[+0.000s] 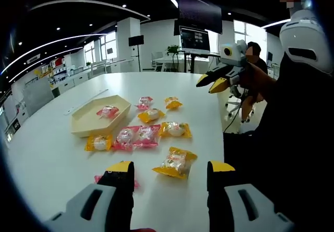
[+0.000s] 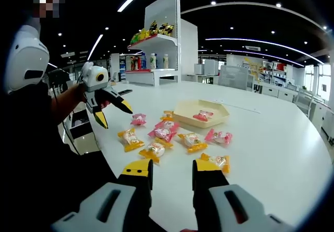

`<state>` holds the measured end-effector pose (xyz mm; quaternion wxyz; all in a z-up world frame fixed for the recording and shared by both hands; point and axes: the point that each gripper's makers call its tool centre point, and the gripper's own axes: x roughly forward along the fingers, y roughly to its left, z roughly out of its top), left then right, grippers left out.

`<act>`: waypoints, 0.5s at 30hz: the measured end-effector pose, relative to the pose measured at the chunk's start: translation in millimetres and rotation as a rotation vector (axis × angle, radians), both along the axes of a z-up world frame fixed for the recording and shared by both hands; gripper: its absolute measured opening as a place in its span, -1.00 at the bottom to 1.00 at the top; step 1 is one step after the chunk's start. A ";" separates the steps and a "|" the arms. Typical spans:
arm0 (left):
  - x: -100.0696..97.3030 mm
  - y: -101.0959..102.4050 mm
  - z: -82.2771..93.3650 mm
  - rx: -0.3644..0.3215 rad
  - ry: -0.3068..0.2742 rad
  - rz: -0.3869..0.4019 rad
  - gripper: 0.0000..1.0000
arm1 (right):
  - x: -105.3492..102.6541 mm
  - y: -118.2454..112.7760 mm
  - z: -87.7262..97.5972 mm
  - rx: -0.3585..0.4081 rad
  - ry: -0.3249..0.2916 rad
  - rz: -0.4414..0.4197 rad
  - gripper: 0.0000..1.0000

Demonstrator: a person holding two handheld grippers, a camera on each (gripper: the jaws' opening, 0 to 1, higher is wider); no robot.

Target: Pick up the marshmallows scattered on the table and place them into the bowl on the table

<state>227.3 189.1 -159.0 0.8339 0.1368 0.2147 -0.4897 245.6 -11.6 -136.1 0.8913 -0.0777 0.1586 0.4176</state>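
Several wrapped marshmallows, pink and yellow, lie scattered on the white table (image 1: 47, 164). A beige six-sided bowl (image 1: 83, 130) holds one pink packet (image 1: 108, 111). My left gripper (image 1: 171, 167) is open just above the table, and a yellow packet (image 1: 176, 162) lies between its tips. A pink packet (image 1: 99, 179) peeks out beside its left jaw. My right gripper (image 2: 173, 167) is open over the table, with a yellow packet (image 2: 219, 161) next to its right jaw. The bowl (image 2: 201, 124) sits beyond more packets (image 2: 164, 133). Each gripper also appears raised in the other's view (image 1: 209, 84) (image 2: 116, 114).
The person holding the grippers stands at the table's edge in dark clothes (image 1: 292, 138). Another person sits behind (image 1: 254, 49). A thin white strip (image 1: 86, 101) lies past the bowl. Shelves (image 2: 154, 44) and desks stand in the background. Bare table stretches left of the bowl.
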 end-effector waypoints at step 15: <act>1.5 -13.5 -11.0 0.041 0.014 -0.061 0.10 | -2.0 -6.1 -2.1 0.000 0.006 -0.017 -0.39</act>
